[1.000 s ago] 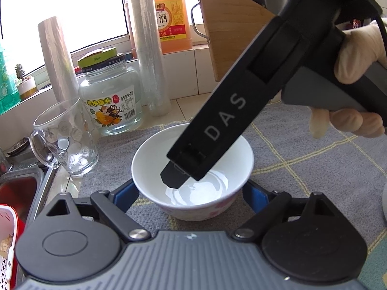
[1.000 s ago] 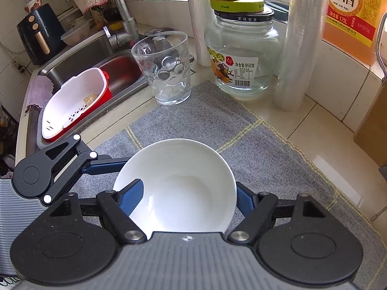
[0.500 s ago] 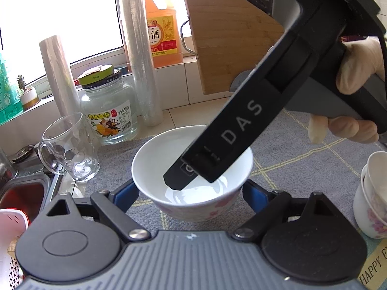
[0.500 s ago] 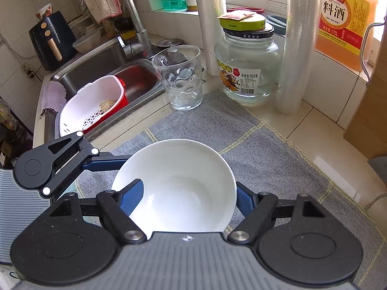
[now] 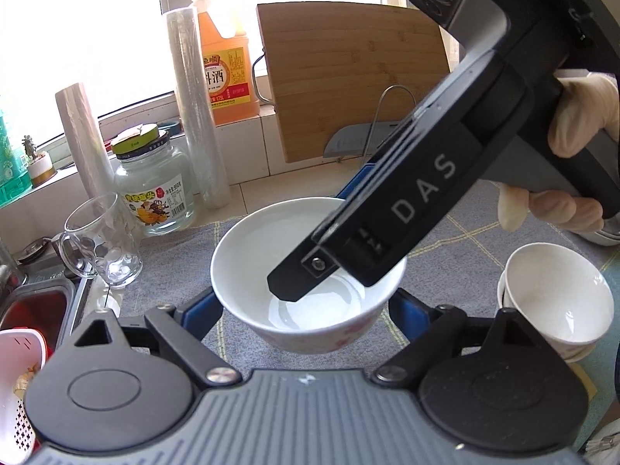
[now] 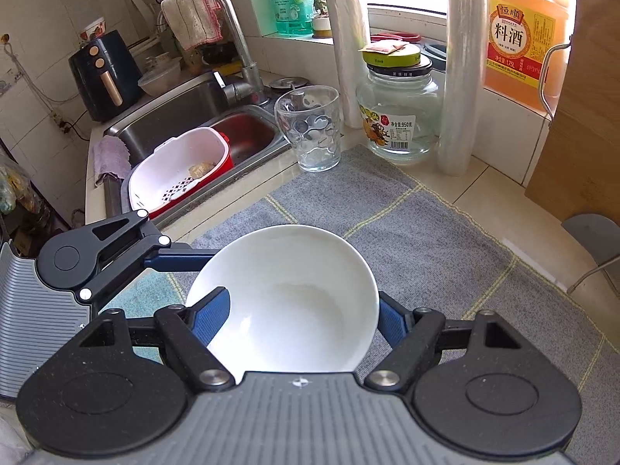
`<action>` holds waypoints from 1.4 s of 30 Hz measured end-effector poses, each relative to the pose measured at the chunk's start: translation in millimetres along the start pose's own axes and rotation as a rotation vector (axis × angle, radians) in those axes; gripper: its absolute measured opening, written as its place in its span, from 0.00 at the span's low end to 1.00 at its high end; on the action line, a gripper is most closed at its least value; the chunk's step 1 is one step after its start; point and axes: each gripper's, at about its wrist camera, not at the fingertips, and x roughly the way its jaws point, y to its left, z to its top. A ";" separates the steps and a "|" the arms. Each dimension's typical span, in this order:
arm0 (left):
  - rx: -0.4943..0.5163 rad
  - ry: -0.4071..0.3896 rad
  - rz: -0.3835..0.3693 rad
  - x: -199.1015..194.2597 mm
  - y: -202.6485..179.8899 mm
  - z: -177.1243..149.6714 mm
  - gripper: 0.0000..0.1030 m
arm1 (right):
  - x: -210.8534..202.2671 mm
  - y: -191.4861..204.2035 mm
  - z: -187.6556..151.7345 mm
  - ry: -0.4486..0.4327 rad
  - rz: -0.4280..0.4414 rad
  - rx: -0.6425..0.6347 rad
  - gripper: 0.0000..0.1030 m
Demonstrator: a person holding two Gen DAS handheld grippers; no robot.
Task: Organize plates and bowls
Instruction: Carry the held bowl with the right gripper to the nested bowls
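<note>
A white bowl (image 5: 271, 240) with a pink pattern on its outside hangs above the grey mat (image 5: 457, 255). My left gripper (image 5: 306, 310) is shut on it, blue pads pressing its two sides. My right gripper (image 6: 300, 319) is shut on the same bowl (image 6: 294, 302): one finger (image 5: 294, 283) reaches inside it and the other sits outside the far rim. In the right wrist view the left gripper's finger (image 6: 178, 259) meets the bowl from the left. A stack of white bowls (image 5: 554, 302) stands on the mat to the right.
A glass mug (image 6: 310, 128), a lidded jar (image 6: 399, 112) and rolls of film (image 6: 461, 77) stand along the mat's far edge. A wooden board (image 5: 348, 77) leans on the wall. The sink (image 6: 186, 116) holds a white colander (image 6: 178, 178). A gloved hand (image 5: 581, 116) holds the right gripper.
Both grippers have risen and drawn back with the bowl between them. The jar and mug now look farther off, and the stack of bowls has come into view on the right.
</note>
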 end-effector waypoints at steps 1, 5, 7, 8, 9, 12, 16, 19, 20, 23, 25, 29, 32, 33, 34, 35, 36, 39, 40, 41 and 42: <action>0.004 -0.001 -0.003 -3.2 -3.9 -0.1 0.89 | -2.9 1.1 -2.8 -0.001 -0.002 -0.001 0.82; 0.019 -0.006 -0.014 -14.5 -13.5 -2.5 0.89 | -16.7 5.2 -16.4 -0.012 -0.009 0.003 0.82; 0.026 -0.007 -0.017 -19.8 -18.0 -3.5 0.89 | -23.0 6.9 -21.8 -0.018 -0.011 0.005 0.82; 0.029 -0.008 -0.019 -22.4 -20.5 -4.1 0.89 | -26.9 8.5 -25.4 -0.021 -0.014 0.003 0.82; 0.031 -0.009 -0.021 -25.1 -23.0 -4.7 0.89 | -30.1 9.8 -27.9 -0.024 -0.016 0.003 0.82; 0.038 -0.010 -0.031 -32.3 -31.1 -5.6 0.89 | -40.9 13.7 -37.9 -0.032 -0.026 0.004 0.82; 0.052 -0.015 -0.049 -41.0 -45.5 -6.1 0.89 | -56.4 17.1 -52.9 -0.043 -0.041 0.008 0.82; 0.068 -0.023 -0.063 -46.2 -57.4 -6.3 0.89 | -68.8 18.3 -64.8 -0.051 -0.056 0.016 0.82; 0.071 -0.024 -0.068 -47.3 -61.2 -6.5 0.89 | -73.1 19.2 -68.5 -0.053 -0.062 0.019 0.82; 0.076 -0.032 -0.089 -51.2 -73.2 -6.3 0.89 | -85.4 18.4 -79.4 -0.061 -0.074 0.031 0.82; 0.085 -0.038 -0.100 -53.3 -81.4 -5.4 0.89 | -92.5 18.0 -86.1 -0.064 -0.087 0.038 0.82; 0.107 -0.044 -0.128 -53.9 -96.2 -3.7 0.89 | -106.0 14.3 -100.1 -0.070 -0.112 0.059 0.82; 0.117 -0.046 -0.152 -53.1 -105.9 -3.3 0.89 | -114.0 10.9 -109.5 -0.072 -0.129 0.075 0.82; 0.120 -0.047 -0.160 -52.5 -108.6 -3.1 0.89 | -116.4 9.9 -112.5 -0.072 -0.136 0.081 0.82; 0.124 -0.048 -0.167 -51.9 -111.6 -3.2 0.89 | -118.2 8.9 -114.7 -0.073 -0.141 0.086 0.82; 0.128 -0.048 -0.175 -50.9 -114.1 -2.9 0.89 | -120.9 7.0 -118.8 -0.072 -0.149 0.093 0.82; 0.131 -0.048 -0.182 -49.2 -116.4 -2.5 0.89 | -122.7 4.9 -121.2 -0.072 -0.155 0.100 0.82; 0.139 -0.044 -0.200 -44.2 -122.6 -2.1 0.89 | -126.9 0.3 -127.2 -0.069 -0.167 0.116 0.82; 0.140 -0.042 -0.205 -42.6 -124.2 -1.9 0.89 | -128.0 -1.3 -129.0 -0.067 -0.171 0.121 0.82; 0.139 -0.041 -0.211 -41.1 -126.2 -2.0 0.89 | -128.6 -3.0 -131.0 -0.064 -0.176 0.124 0.82; 0.138 -0.039 -0.216 -39.7 -127.2 -2.0 0.89 | -129.4 -4.2 -132.6 -0.061 -0.181 0.127 0.82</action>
